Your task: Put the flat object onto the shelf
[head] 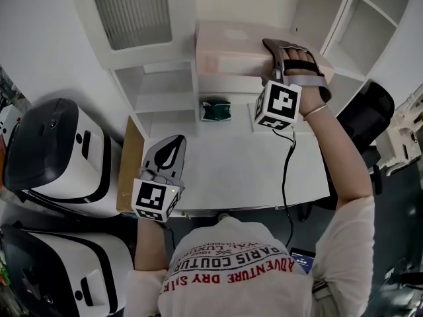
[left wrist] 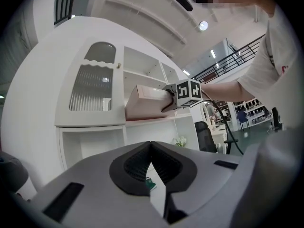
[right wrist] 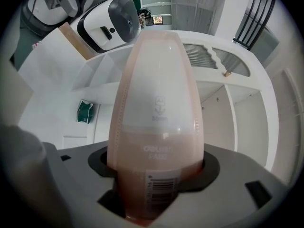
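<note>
Right tongs (right wrist: 156,167) clamp the pink pack (right wrist: 159,94), hiding its end; left tongs (left wrist: 151,148) closed, empty.

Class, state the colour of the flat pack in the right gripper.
Pale pink pack with a whitish panel; clearest in the right gripper view.

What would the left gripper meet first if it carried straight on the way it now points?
Most likely the shelf unit: the left gripper points level into its open bay below the box. Nothing nearer shows, though depth is unclear.
</note>
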A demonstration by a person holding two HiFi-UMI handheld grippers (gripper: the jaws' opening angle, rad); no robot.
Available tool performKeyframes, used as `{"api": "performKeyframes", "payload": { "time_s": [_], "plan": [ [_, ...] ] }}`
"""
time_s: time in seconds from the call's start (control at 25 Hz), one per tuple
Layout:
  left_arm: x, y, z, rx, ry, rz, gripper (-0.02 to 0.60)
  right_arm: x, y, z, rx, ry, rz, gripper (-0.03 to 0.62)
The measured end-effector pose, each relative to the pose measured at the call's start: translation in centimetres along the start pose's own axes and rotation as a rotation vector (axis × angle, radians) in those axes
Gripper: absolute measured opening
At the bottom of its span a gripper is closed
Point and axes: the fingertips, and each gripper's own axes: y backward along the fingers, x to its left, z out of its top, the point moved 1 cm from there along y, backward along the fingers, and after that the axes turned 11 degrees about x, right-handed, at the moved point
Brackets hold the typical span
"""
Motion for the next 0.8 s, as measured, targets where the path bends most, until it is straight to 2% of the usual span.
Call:
{"api": "performKeyframes", "payload": {
  "time_s": [0.44,0.8],
  "plan": [
    [1.4,-2.9,0.0,0.035,0.001,0.035,0.014,1.1,-4.9,0.7,0.001,0.008,0.081,0.351],
    [2.4,-4.2,0.3,0.042,-0.001,0.075,0.014,1.5,-8.0,1.4,-0.023,-0.022,0.104,0.365]
  ]
}}
